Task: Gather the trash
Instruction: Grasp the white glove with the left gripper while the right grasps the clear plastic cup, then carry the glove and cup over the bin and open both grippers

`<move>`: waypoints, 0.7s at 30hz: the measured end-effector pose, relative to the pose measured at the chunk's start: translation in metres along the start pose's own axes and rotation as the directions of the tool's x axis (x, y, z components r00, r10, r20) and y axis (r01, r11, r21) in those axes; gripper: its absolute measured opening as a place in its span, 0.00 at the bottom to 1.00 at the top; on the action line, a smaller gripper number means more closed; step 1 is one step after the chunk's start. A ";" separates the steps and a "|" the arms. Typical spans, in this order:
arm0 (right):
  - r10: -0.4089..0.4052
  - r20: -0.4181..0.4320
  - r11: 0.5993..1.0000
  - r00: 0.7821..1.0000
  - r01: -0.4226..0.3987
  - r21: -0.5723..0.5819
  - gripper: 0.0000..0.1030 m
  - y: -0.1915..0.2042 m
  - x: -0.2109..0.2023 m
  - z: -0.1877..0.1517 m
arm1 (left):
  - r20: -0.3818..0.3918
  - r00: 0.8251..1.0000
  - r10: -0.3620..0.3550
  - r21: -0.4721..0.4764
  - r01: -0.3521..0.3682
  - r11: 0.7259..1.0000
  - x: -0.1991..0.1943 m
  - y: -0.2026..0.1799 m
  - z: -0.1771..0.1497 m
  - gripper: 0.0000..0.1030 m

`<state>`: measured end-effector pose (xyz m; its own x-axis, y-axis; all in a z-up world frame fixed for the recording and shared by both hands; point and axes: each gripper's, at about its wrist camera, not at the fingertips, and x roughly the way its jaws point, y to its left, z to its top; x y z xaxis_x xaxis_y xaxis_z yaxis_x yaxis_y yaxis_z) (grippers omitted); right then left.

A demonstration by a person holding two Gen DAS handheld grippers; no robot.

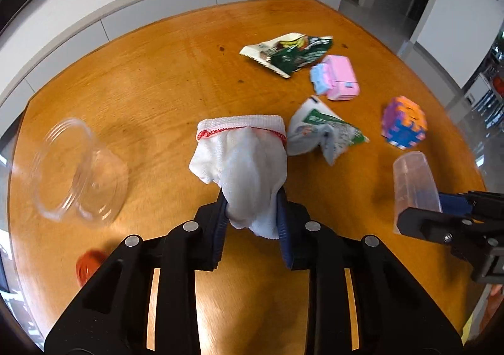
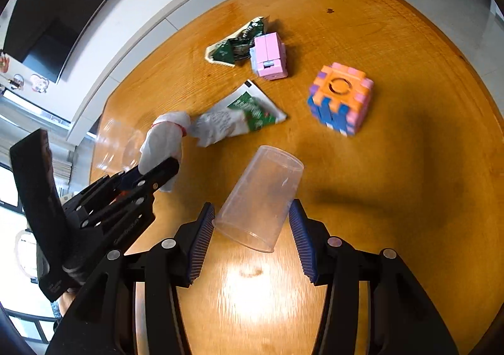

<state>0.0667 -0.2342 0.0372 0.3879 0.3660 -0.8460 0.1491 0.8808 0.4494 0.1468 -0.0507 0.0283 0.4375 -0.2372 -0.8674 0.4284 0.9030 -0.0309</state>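
The left hand-held gripper (image 1: pixel 252 213) is pinching a limp white sock (image 1: pixel 242 163); the right hand-held gripper (image 2: pixel 252 229) is squeezing a light, crushable plastic cup (image 2: pixel 261 197) mid-wall.

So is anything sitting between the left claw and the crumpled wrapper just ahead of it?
Yes: the left claw is shut on a white glove, which hangs directly before the crumpled wrapper.
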 end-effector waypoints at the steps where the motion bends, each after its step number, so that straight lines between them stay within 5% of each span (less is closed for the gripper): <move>1: 0.006 0.006 1.000 1.000 -0.006 0.000 0.49 -0.001 -0.006 -0.006 | 0.010 1.000 -0.006 0.004 0.006 1.000 -0.007 -0.005 -0.004 0.27; 11: 0.028 0.077 0.999 0.997 -0.032 0.044 0.49 -0.032 -0.068 -0.060 | 0.088 0.996 -0.028 0.085 0.021 0.996 -0.082 -0.070 -0.047 0.27; 21: -0.011 0.208 0.986 0.978 -0.024 0.166 0.49 -0.122 -0.146 -0.114 | 0.097 0.985 -0.140 0.249 0.112 0.962 -0.113 -0.200 -0.071 0.27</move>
<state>-0.1117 -0.3605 0.0732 0.5665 0.2856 -0.7730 0.2887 0.8098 0.5108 -0.0447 -0.1792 0.0968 0.4479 -0.3947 -0.8023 0.6580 0.7530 -0.0031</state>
